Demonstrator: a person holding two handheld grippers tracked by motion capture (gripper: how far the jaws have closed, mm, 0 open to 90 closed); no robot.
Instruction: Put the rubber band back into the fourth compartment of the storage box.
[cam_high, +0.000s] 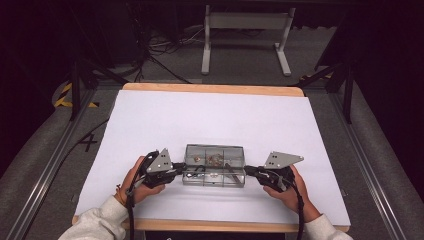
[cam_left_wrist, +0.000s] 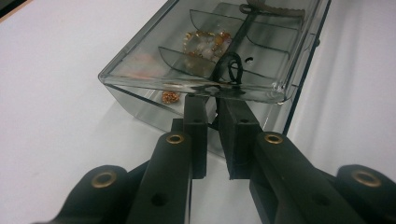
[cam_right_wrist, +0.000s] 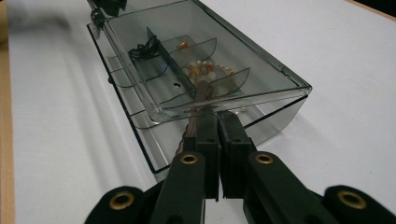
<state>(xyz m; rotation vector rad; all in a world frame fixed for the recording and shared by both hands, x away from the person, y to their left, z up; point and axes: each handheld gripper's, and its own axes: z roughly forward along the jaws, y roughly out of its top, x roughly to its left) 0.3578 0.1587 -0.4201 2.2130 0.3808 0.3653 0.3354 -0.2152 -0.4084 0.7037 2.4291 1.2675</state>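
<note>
A clear smoky plastic box (cam_high: 214, 165) with divided compartments lies flat on the table, roughly at six o'clock, holding beads (cam_left_wrist: 205, 41) and possibly a black cord.

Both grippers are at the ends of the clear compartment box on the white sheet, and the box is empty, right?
Not empty. The left gripper view shows a beaded bracelet in a compartment of the clear box. The rest holds: the left gripper and right gripper sit at its two ends on the white sheet.
</note>
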